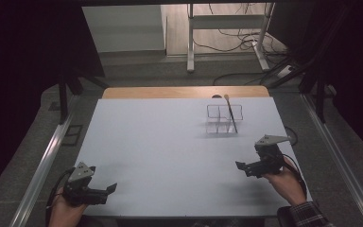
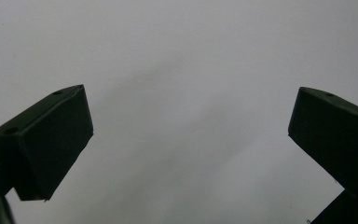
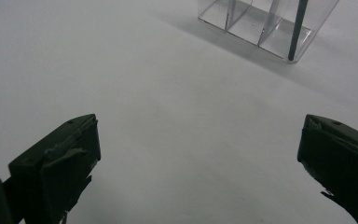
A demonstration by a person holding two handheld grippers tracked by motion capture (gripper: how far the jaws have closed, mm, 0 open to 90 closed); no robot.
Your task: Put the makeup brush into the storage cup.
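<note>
Both grippers rest low in frame: left gripper [image 1: 108,189] and right gripper [image 1: 239,165], jaws apart, empty. Upper right on the table [image 1: 160,142], a clear acrylic organizer [image 1: 223,119] holds a leaning brush [image 1: 230,113]; likely light, stiff, slippery—grip mid-handle.

My high view looks forward and down over the whole table [image 1: 170,156]. My left gripper view faces bare tabletop at close range. My right gripper view looks low across it toward the far clear organizer [image 3: 265,23], shared with the high view [image 1: 223,118].
</note>
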